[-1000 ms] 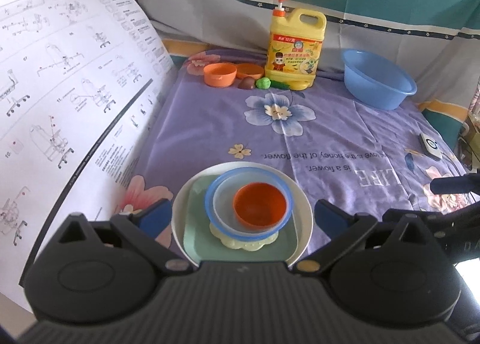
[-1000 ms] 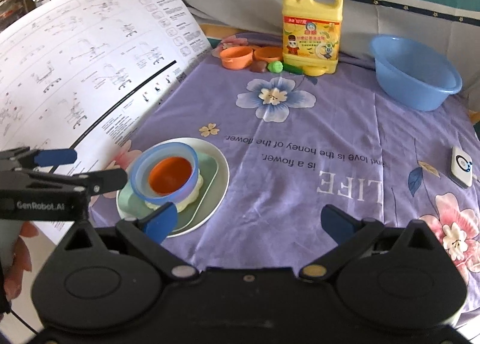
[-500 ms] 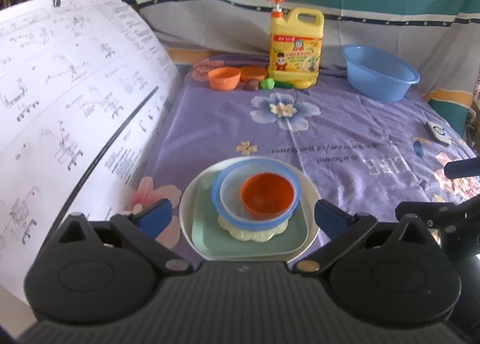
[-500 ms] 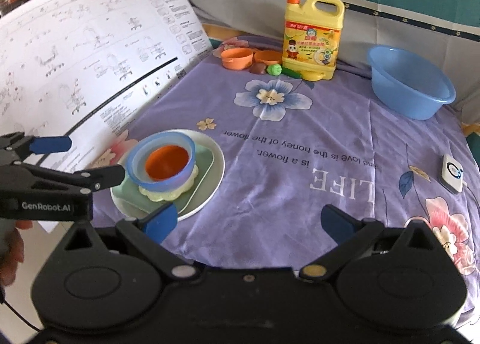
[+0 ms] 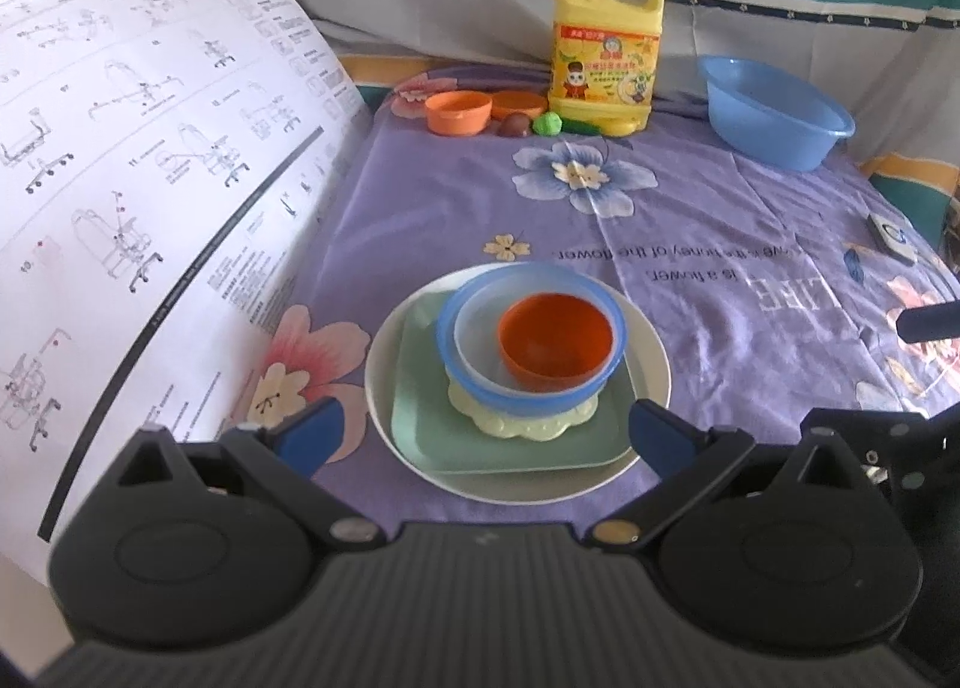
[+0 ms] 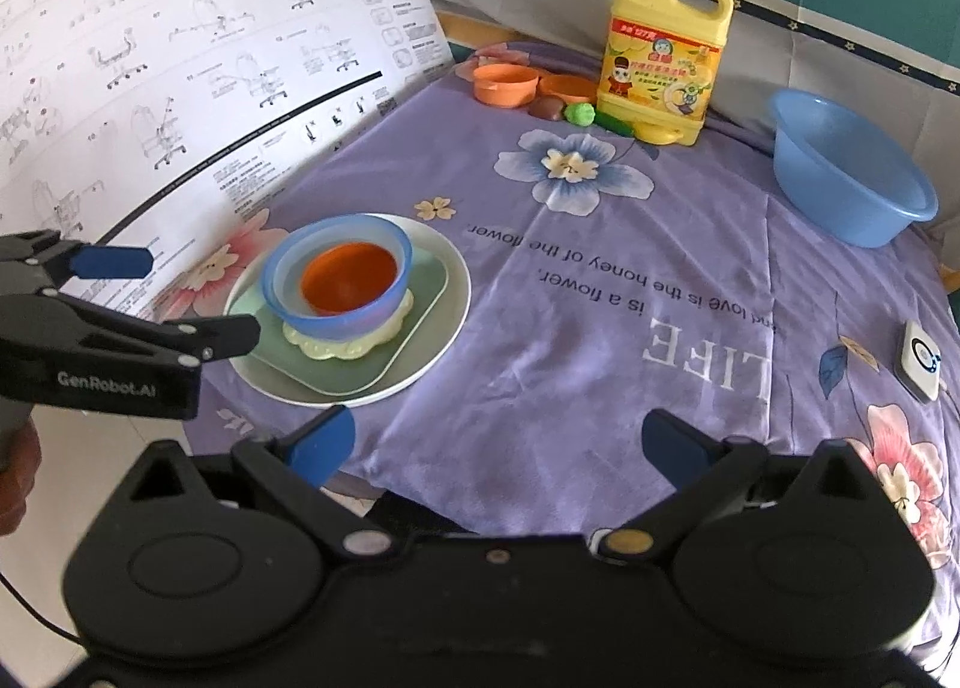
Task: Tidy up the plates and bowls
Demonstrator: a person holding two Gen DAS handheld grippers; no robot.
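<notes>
A stack stands near the table's front left: a white round plate, a green square plate, a pale yellow scalloped dish, a blue bowl, and a small orange bowl on top. My left gripper is open just short of the stack, holding nothing. My right gripper is open and empty over the cloth, to the right of the stack.
Two small orange bowls, a brown piece and a green toy sit by a yellow detergent jug at the back. A blue basin stands back right. A printed sheet hangs left. A small white device lies right.
Both grippers have drawn back and risen a little from the stack, so the table looks smaller and farther. Both stay open. The stack has not moved.
</notes>
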